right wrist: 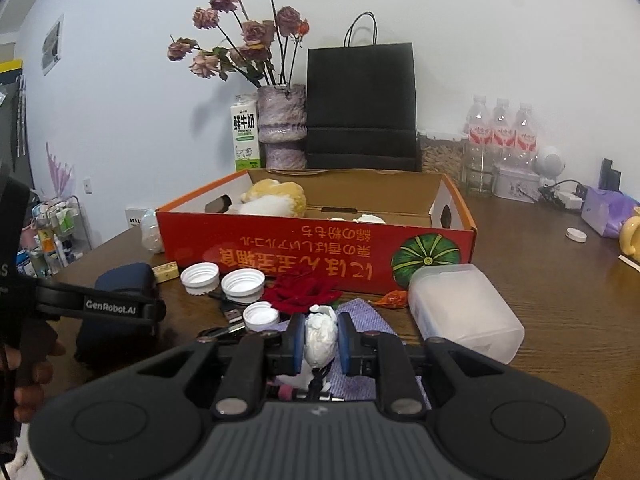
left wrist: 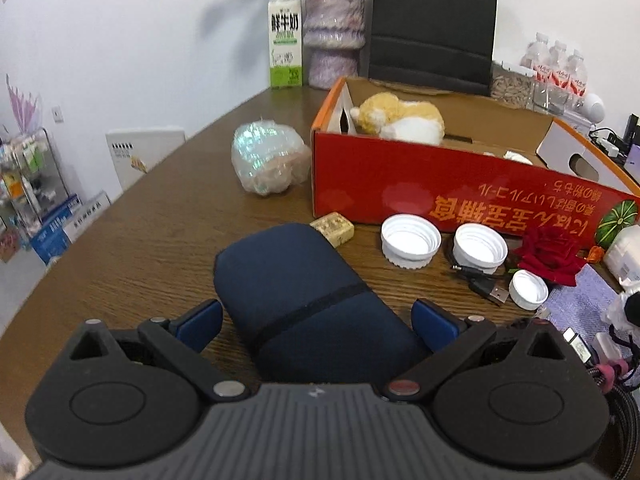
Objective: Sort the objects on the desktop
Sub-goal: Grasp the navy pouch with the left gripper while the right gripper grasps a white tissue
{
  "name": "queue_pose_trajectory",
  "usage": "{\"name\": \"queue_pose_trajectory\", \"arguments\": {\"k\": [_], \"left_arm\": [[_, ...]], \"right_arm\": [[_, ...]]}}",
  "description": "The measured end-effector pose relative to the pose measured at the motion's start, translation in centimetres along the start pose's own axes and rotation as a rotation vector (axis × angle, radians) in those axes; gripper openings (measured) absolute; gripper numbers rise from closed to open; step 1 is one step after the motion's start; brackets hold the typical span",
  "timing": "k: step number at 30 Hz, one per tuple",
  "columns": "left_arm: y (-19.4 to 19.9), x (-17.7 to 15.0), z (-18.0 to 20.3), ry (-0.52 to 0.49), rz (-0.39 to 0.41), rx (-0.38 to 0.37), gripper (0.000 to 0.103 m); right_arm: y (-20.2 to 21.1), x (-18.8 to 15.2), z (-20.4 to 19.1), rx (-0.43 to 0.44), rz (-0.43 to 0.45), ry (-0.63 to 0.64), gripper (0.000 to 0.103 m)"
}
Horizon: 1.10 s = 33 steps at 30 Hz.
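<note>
On the far left of the brown wooden worktop sits one see-through plastic bag with something shiny inside. Near it lies one dark blue soft pouch. The left gripper has its blue fingers spread wide on both sides of the pouch. I cannot tell if they touch it. One small yellow block lies just past the pouch.

Next come three white round plastic lids, all open side up. Two big ones sit side by side, and a smaller one sits closer. One black cable with a plug lies by them. One red cloth rose lies just to the right.

Behind all this stands one long red cardboard box. One yellow and white plush toy lies inside it.

The right gripper has its fingers squeezed tight on one crumpled white paper ball, over a purple cloth. One frosted plastic tub lies on its side to the right. At the back right stand three clear water bottles.
</note>
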<state>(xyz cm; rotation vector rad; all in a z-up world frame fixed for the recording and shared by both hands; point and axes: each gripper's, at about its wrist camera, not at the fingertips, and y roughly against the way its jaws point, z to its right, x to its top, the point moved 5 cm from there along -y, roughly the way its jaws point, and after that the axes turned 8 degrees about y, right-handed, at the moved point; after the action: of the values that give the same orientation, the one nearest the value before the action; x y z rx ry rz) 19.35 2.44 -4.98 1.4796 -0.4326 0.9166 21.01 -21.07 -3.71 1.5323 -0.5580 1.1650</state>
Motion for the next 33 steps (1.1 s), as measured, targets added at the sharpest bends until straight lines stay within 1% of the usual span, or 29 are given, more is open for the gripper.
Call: {"name": "queue_pose_trajectory", "arguments": {"k": [3, 5, 9, 14, 16, 18, 20, 22, 24, 25, 26, 27, 28, 29, 30, 33], "left_arm": [[-0.2, -0.1, -0.4, 0.001, -0.007, -0.043, 0.1], [0.0, -0.2, -0.6, -0.024, -0.006, -0.073, 0.099], [0.3, -0.2, -1.0, -0.124, -0.024, -0.143, 0.095], [0.7, -0.3, -1.4, -0.252, -0.065, -0.238, 0.094], [0.9, -0.3, -1.6, -0.293, -0.07, -0.253, 0.094], [1.0, -0.2, -1.9, -0.292, -0.065, -0.232, 0.099], [0.9, -0.1, -1.8, -0.264, -0.052, -0.201, 0.099], [0.8, 0.1, -1.8, -0.207, -0.045, -0.18, 0.1], [0.3, 0.3, -1.7, -0.147, -0.051, -0.164, 0.1], [0.0, 0.4, -1.6, -0.113, -0.056, -0.144, 0.1], [-0.3, 0.3, -1.7, -0.088, -0.06, -0.122, 0.098], [-0.3, 0.3, -1.7, -0.077, -0.044, -0.101, 0.094], [-0.2, 0.3, -1.7, -0.066, -0.029, -0.073, 0.084], [0.0, 0.3, -1.7, -0.058, -0.014, -0.063, 0.079], [0.3, 0.2, -1.7, -0.054, -0.004, -0.069, 0.074], [0.8, 0.0, -1.7, -0.051, 0.006, -0.092, 0.07]], "right_arm": [[-0.6, 0.1, 0.0, 0.005, -0.006, 0.001, 0.016], [-0.8, 0.1, 0.0, 0.008, -0.009, 0.0, 0.016], [-1.0, -0.2, 0.1, 0.011, -0.016, -0.007, 0.016], [-0.9, -0.4, 0.2, 0.01, -0.021, -0.013, 0.016], [-0.8, -0.4, 0.2, 0.009, -0.019, -0.015, 0.016], [-0.7, -0.3, 0.3, 0.006, -0.018, -0.018, 0.016], [-0.7, -0.3, 0.3, 0.005, -0.017, -0.022, 0.016], [-0.7, -0.3, 0.3, 0.005, -0.017, -0.023, 0.016], [-0.6, -0.2, 0.3, 0.005, -0.018, -0.023, 0.016], [-0.6, -0.2, 0.3, 0.005, -0.018, -0.022, 0.016], [-0.5, -0.2, 0.3, 0.004, -0.016, -0.021, 0.016], [-0.3, -0.1, 0.2, 0.003, -0.014, -0.02, 0.016], [-0.2, -0.1, 0.3, 0.002, -0.011, -0.021, 0.016], [0.0, -0.1, 0.2, 0.001, -0.009, -0.021, 0.016], [0.1, -0.1, 0.2, 0.0, -0.007, -0.022, 0.016], [0.4, 0.0, 0.1, 0.003, -0.003, -0.023, 0.016]]}}
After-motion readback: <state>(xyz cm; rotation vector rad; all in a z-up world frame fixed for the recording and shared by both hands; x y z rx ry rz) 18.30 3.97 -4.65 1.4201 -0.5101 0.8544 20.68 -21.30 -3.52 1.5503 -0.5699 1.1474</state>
